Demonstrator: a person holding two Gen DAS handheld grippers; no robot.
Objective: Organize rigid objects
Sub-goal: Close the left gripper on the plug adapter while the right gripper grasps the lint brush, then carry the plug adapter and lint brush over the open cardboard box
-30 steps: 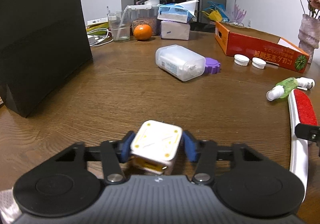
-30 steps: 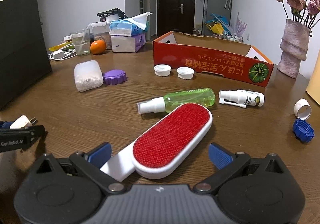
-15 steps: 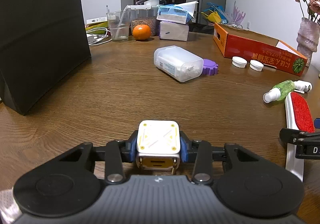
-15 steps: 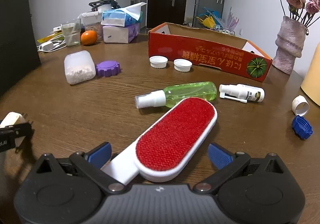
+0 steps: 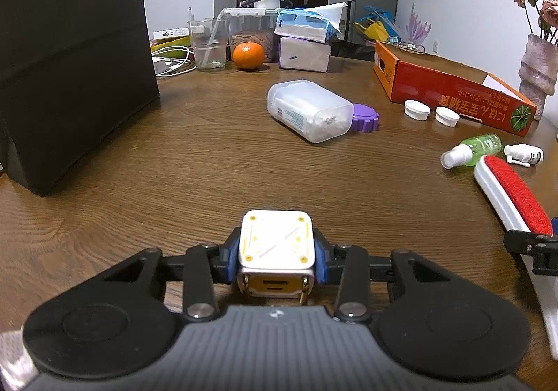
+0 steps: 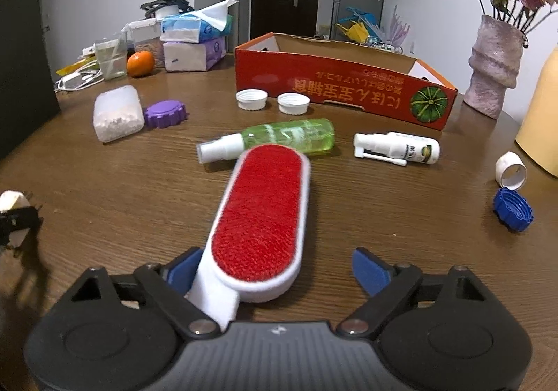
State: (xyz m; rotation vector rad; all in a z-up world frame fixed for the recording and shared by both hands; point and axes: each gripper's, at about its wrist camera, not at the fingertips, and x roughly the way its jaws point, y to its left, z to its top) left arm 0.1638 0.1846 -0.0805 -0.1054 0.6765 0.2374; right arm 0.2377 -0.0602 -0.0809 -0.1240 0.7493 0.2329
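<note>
A white cube-shaped plug charger (image 5: pixel 275 241) sits on the wooden table between the blue pads of my left gripper (image 5: pixel 277 265), which is shut on it. A lint brush with a red pad and white handle (image 6: pixel 261 209) lies lengthwise between the fingers of my right gripper (image 6: pixel 277 269). Those jaws are closing. The left pad is right beside the handle and the right pad stands apart from the brush. In the left wrist view the brush (image 5: pixel 509 195) lies at the right, with the right gripper's finger over its handle.
Beyond the brush lie a green spray bottle (image 6: pixel 289 138), a white spray bottle (image 6: pixel 397 148), two white caps (image 6: pixel 251 99), a purple lid (image 6: pixel 164 113), a clear jar (image 6: pixel 117 113) and a red cardboard box (image 6: pixel 334 84). A blue cap (image 6: pixel 512 209) lies right, a black bag (image 5: pixel 69 52) stands left.
The left pads closed onto the charger, which turned square to them. The right jaws narrowed and the brush now lies straighter between them.
</note>
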